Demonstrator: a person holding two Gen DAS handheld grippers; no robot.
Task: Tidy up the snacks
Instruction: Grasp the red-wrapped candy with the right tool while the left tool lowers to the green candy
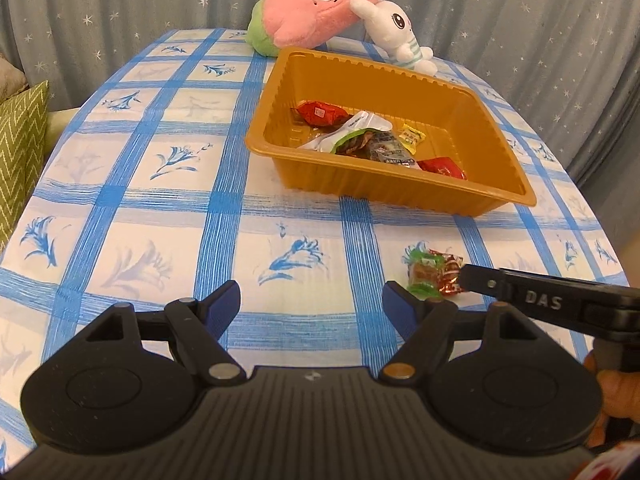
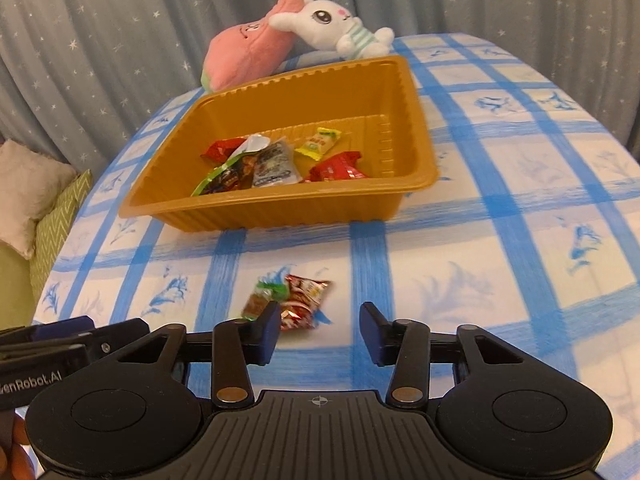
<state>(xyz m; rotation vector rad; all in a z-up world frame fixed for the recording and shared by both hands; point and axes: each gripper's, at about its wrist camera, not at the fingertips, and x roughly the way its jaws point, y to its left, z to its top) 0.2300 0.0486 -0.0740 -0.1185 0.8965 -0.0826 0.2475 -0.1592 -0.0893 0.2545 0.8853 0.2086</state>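
An orange plastic tray [image 1: 400,190] [image 2: 280,210] sits on the blue checked tablecloth and holds several wrapped snacks [image 1: 360,136] [image 2: 276,160]. Two loose snack packets lie on the cloth in front of it: a green-edged one [image 2: 262,300] [image 1: 420,274] and a red one [image 2: 306,300] [image 1: 450,276]. My left gripper [image 1: 312,308] is open and empty, just left of the packets. My right gripper [image 2: 320,330] is open, low over the cloth, its left finger beside the packets; in the left wrist view its finger [image 1: 480,280] reaches them from the right.
A pink plush [image 1: 312,12] [image 2: 248,56] and a white rabbit plush [image 1: 400,36] [image 2: 336,28] lie behind the tray by the grey curtain. Green and beige cushions [image 1: 20,152] [image 2: 32,200] sit off the table's left edge.
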